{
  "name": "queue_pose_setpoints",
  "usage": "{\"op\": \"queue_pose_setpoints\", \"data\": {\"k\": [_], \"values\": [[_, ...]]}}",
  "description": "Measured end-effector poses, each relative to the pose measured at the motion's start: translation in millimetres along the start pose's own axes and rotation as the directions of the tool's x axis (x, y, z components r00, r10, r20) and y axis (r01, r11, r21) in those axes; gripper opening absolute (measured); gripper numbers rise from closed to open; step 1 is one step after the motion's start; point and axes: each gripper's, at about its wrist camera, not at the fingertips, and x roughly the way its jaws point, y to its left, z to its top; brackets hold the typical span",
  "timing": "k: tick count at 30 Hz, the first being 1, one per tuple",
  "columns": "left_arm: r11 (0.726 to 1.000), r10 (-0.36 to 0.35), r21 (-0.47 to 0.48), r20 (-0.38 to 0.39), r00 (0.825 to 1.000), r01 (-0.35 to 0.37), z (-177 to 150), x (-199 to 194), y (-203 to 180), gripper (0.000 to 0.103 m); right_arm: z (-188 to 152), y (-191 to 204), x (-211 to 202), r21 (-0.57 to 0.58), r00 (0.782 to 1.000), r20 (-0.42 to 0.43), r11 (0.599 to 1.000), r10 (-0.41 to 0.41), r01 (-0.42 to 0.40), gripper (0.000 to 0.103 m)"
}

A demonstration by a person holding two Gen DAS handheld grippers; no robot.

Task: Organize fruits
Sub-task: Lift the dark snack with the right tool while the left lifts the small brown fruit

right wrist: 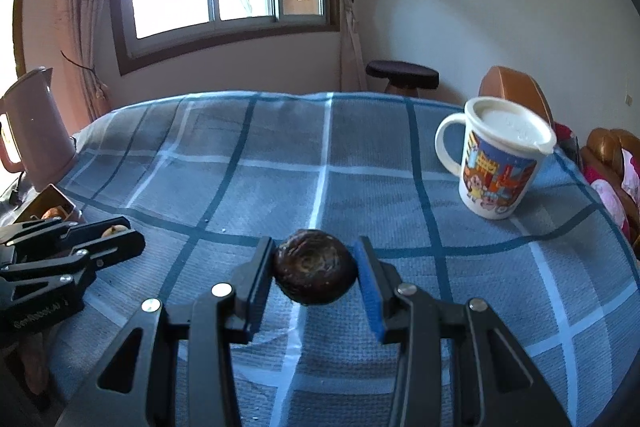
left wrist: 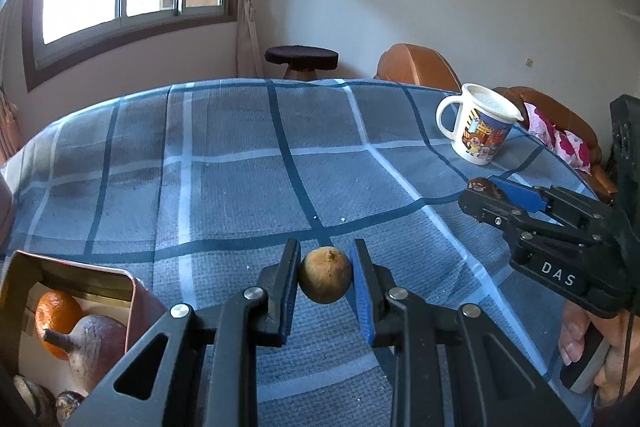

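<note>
Clamped between the pads of the left hand-held gripper (left wrist: pixel 325 277) is a small tan round fruit (left wrist: pixel 325 275), hanging above the checked blue desk (left wrist: pixel 240 179). At eight o'clock, an open tin (left wrist: pixel 80 277) is holding an orange (left wrist: pixel 56 315) and a brown pear-shaped fruit (left wrist: pixel 100 347). At two o'clock, the right hand-held gripper (right wrist: pixel 316 273) is gripping a dark wrinkled fruit (right wrist: pixel 315 271) near a lidded cartoon mug (right wrist: pixel 500 159).

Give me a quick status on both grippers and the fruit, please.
Left gripper shut on small tan fruit. Right gripper shut on dark wrinkled fruit. Tin box at left. Nothing in the way.
</note>
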Motion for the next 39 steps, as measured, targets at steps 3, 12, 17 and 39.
{"op": "queue_pose_setpoints", "data": {"k": [3,12,17,39], "values": [[1.0,0.005,0.009,0.01,1.0,-0.005,-1,-1,-3,0.027,0,2,-3,-0.009,1.0,0.019,1.0,-0.002,0.002,0.043],[0.998,0.035,0.041,0.063,0.997,-0.037,-3,-12,-12,0.027,-1,4,-12,-0.025,0.998,0.065,1.0,-0.012,0.013,0.043],[0.997,0.055,0.054,0.096,0.994,-0.061,-4,-18,-16,0.027,-2,6,-17,-0.035,0.996,0.093,0.999,-0.015,0.018,0.043],[0.995,0.085,0.037,0.189,0.978,-0.094,-9,-37,-18,0.027,-6,10,-42,-0.044,0.973,0.23,0.998,-0.036,0.047,0.043]]}}
